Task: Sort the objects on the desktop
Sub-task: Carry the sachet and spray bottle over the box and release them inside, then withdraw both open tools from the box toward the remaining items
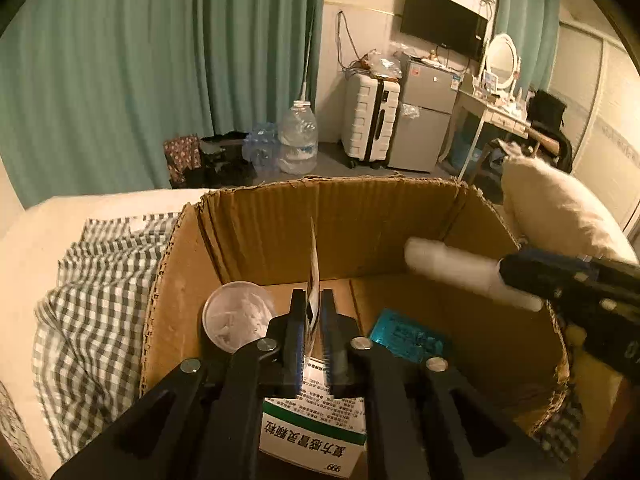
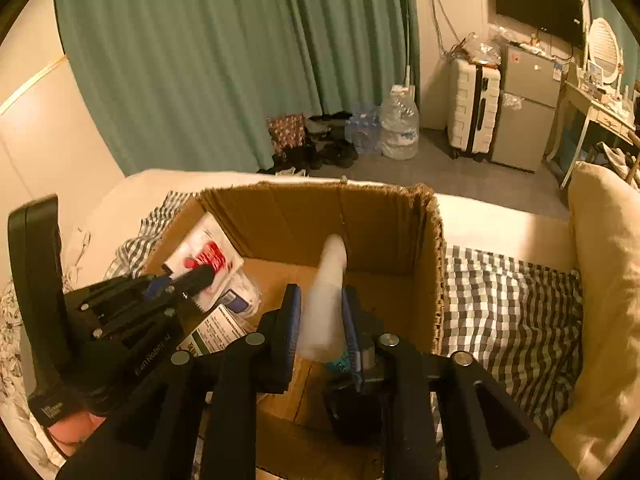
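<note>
So my left gripper [image 1: 312, 312] has a thin flat packet [image 1: 314, 268] standing on edge between its pads, white with a red print on the face you can see from the right side. The jaws sit close around it, but I honestly can't tell whether the pads are pressing on it or are just off it. My right gripper [image 2: 322, 312] has a pale, frosted plastic tube [image 2: 326, 292] sticking forward between its fingers; same deal there, narrow gap, can't say if it's a real grip.

Both are hanging over the open cardboard box [image 1: 380, 216], pointed down into it. Inside the box, under my left fingers, there's a white and green medicine box [image 1: 316, 428] with Chinese text, a round clear lid or container [image 1: 236, 316] to its left, and a teal packet [image 1: 408, 336] lying flat to the right.

That box sits on a bed with a checked cloth [image 1: 92, 312] around it, and a cream pillow [image 1: 560, 216] off to the right.
</note>
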### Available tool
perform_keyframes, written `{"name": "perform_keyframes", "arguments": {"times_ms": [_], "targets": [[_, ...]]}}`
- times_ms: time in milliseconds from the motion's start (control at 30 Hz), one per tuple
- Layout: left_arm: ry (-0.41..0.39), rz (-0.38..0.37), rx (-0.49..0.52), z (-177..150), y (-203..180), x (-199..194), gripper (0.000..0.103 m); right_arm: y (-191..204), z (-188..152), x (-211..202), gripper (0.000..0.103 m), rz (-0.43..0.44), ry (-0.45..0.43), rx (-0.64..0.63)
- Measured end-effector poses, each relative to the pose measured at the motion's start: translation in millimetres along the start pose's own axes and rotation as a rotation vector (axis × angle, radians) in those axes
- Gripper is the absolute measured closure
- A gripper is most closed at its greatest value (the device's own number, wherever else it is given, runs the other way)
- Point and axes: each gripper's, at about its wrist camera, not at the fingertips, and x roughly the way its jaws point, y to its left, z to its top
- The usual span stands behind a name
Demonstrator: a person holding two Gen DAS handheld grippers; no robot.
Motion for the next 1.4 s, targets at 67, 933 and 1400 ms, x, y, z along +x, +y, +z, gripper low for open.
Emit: {"name": "perform_keyframes", "arguments": {"times_ms": [67, 933, 1400], "targets": [[-0.012, 0.052, 0.021, -0.2, -4.8, -3.5, 0.032, -0.3, 0.8, -5.6, 0.063, -0.005, -0.013, -0.006], [-0.202, 0.087, 0.12, -22.7, -39.0, -156.7, 0.009, 52.7, -34.8, -147.7, 0.059, -0.068, -0.18, -0.125], [-0.195, 0.081, 0.001, -77.9, -9.3, -193.8, 0.0, 55.2, -94.6, -183.4, 0.031, -0.022, -0.21, -0.066]]}}
